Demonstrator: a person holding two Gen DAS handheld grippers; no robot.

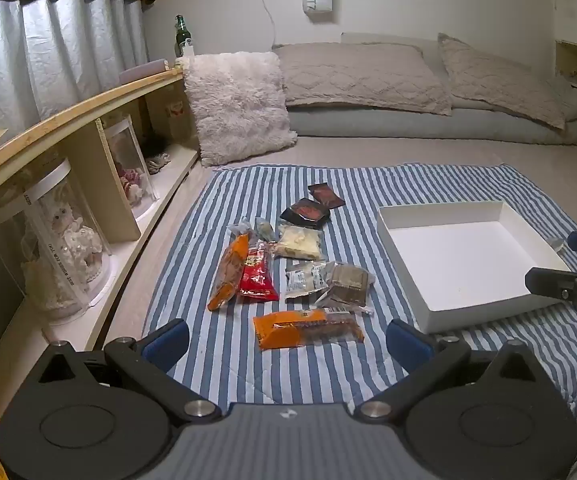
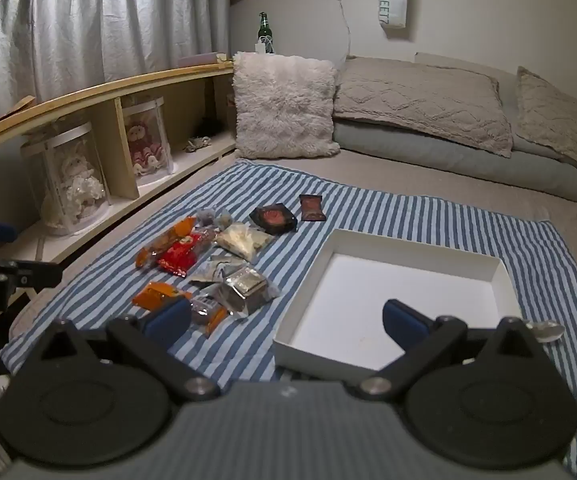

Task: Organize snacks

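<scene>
Several snack packets lie on a blue striped cloth (image 1: 224,360): an orange packet (image 1: 308,327) nearest my left gripper, a red packet (image 1: 257,277), a long orange one (image 1: 230,270), silver packets (image 1: 344,282), a pale one (image 1: 299,242) and two dark ones (image 1: 305,212). An empty white box (image 1: 464,256) sits to their right. My left gripper (image 1: 287,340) is open and empty just before the orange packet. My right gripper (image 2: 287,318) is open and empty over the near edge of the box (image 2: 392,292), with the snacks (image 2: 244,286) to its left.
A wooden shelf (image 1: 68,112) with doll display cases runs along the left. A fluffy pillow (image 1: 240,108) and grey pillows (image 1: 360,74) lie at the back. A green bottle (image 1: 181,36) stands on the shelf. A spoon (image 2: 546,331) lies right of the box.
</scene>
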